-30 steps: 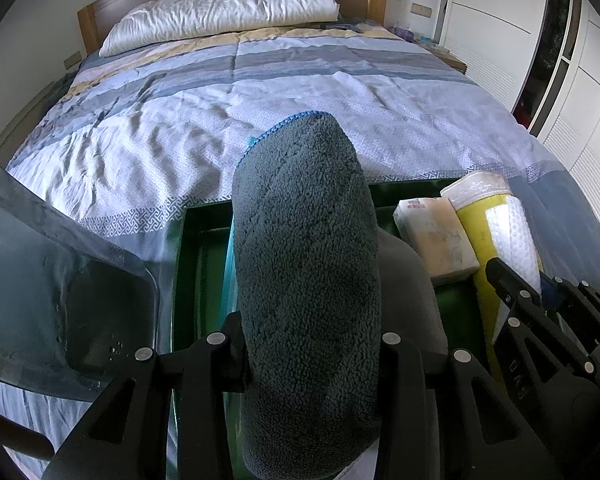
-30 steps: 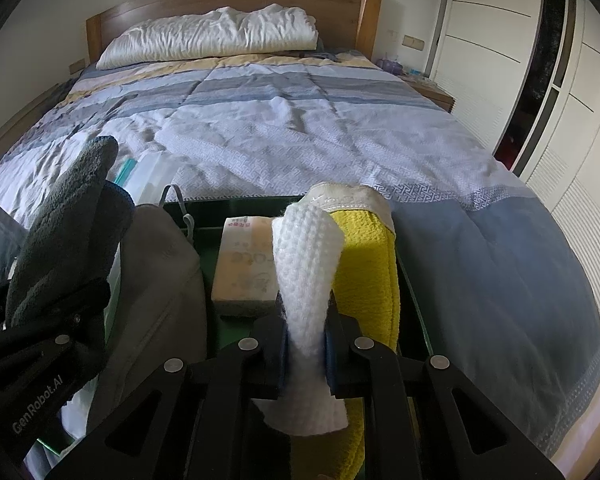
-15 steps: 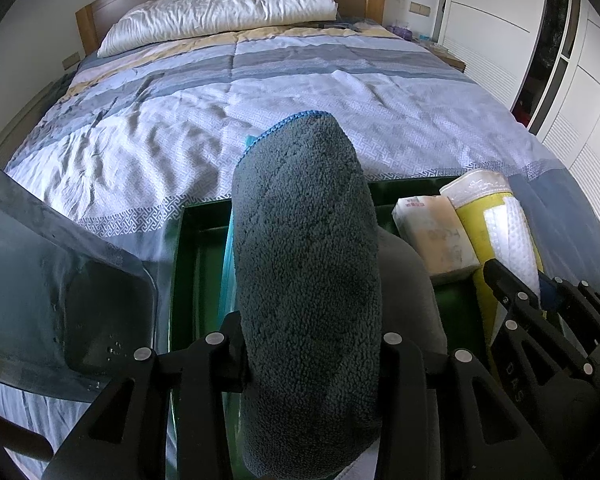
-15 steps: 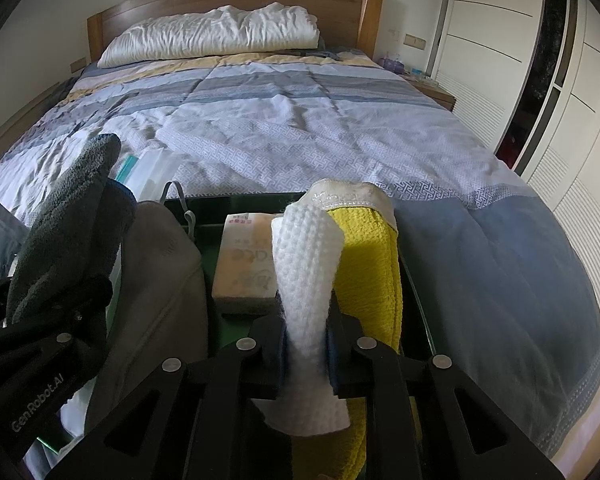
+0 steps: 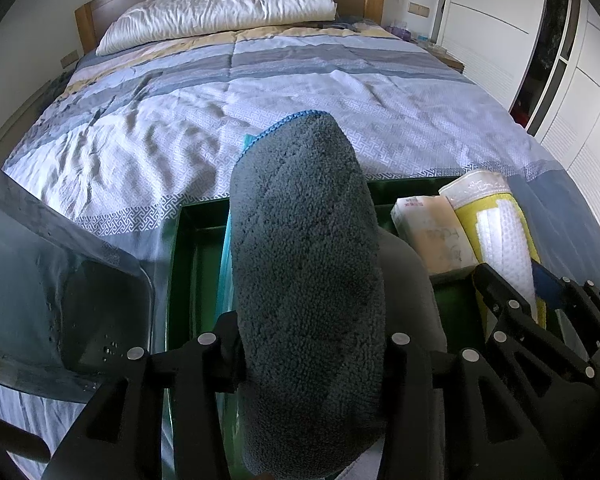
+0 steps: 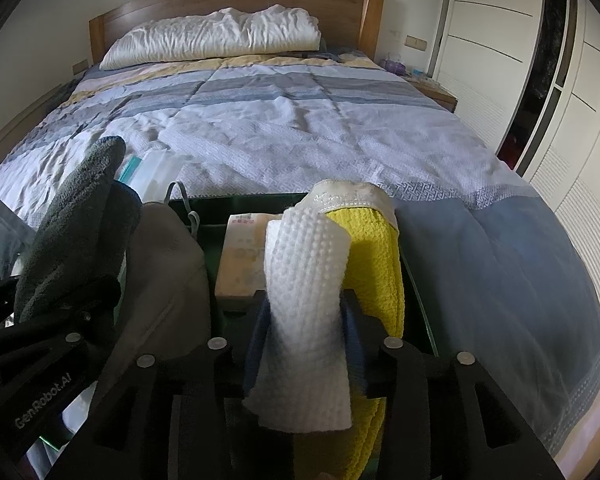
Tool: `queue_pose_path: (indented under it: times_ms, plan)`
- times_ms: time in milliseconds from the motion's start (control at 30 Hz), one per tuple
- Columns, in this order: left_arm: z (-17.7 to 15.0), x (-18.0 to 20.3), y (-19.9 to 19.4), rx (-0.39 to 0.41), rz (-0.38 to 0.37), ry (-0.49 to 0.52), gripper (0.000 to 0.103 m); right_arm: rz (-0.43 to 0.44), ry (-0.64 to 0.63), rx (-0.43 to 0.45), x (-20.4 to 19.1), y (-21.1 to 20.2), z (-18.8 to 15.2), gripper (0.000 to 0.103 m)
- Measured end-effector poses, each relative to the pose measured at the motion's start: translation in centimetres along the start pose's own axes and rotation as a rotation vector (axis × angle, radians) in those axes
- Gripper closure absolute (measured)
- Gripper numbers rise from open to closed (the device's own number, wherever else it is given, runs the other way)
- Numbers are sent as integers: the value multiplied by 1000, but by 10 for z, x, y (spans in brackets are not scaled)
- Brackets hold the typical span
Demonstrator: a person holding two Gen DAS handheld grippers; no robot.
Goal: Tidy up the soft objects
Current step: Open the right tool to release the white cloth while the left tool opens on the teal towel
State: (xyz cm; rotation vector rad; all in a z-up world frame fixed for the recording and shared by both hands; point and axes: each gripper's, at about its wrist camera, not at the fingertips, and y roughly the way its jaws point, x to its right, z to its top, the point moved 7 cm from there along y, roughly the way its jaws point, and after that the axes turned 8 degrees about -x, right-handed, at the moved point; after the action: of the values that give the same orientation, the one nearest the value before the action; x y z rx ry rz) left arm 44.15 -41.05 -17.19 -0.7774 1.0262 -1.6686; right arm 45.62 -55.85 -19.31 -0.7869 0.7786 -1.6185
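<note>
**Both cloths being let go into the green bin**

Left gripper (image 5: pixel 306 354) jaws opening, dark grey towel (image 5: pixel 306 264) between them, pads seemingly touching it yet; right gripper (image 6: pixel 306 344) jaws opening around white waffle cloth (image 6: pixel 306 300), no longer pinched hard; both cloths stand upright in the green bin (image 5: pixel 188 264) on the bed (image 6: pixel 300 132), beside yellow towel (image 6: pixel 374 256) and tissue pack (image 6: pixel 240 256); best to widen fully, then withdraw along the fingers so neither cloth drags out.
</note>
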Motion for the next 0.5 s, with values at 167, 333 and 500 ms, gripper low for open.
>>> queue_pose_path:
  times_ms: [167,333,500]
  plan:
    - [1,1,-2,3,-1,6,57,1,3,12,0,-4,2,51]
    - [2,2,-4,10,-6,4,54,-3,2,19,0,-6,2,50]
    - [2,3,-5,11,-6,6,54,-2,1,18,-1,-6,3,50]
